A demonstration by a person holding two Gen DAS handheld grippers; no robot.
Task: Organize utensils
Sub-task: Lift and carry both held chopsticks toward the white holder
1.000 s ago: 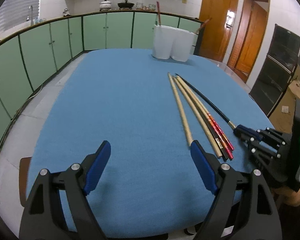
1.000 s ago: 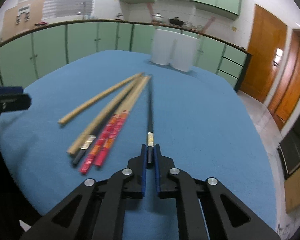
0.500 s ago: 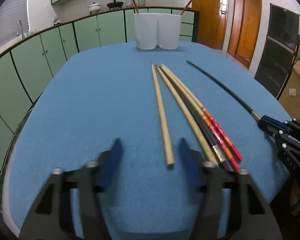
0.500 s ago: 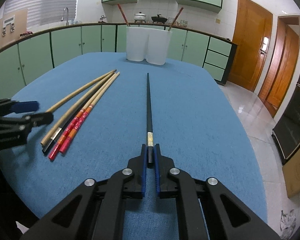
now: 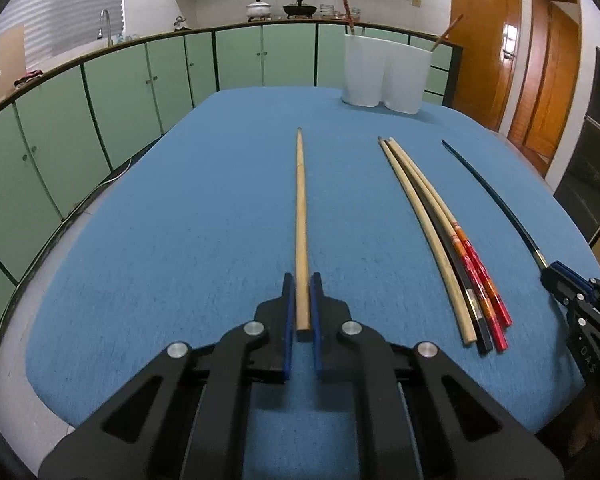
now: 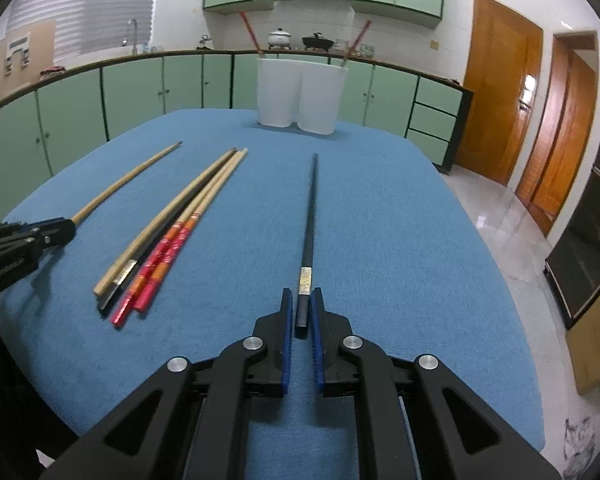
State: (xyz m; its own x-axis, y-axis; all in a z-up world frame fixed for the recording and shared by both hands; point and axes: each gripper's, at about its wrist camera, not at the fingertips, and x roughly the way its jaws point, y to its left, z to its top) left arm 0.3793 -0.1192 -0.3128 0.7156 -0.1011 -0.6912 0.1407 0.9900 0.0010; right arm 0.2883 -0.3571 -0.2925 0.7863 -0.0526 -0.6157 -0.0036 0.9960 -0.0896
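Left wrist view: the left gripper (image 5: 300, 304) has just been closing and its jaws now pinch the butt of the pale wooden chopstick (image 5: 300, 216), which lies on the blue table (image 5: 180, 220); right gripper (image 6: 302, 312) clamped on the black chopstick's (image 6: 310, 216) end; the loose bundle of chopsticks (image 6: 168, 236) sits between them; the white holder (image 6: 300, 96) waits at the far edge. Risk, I'd say: gripped so near the end, either long stick could swing or slip on the lift, or catch the holder's rim.
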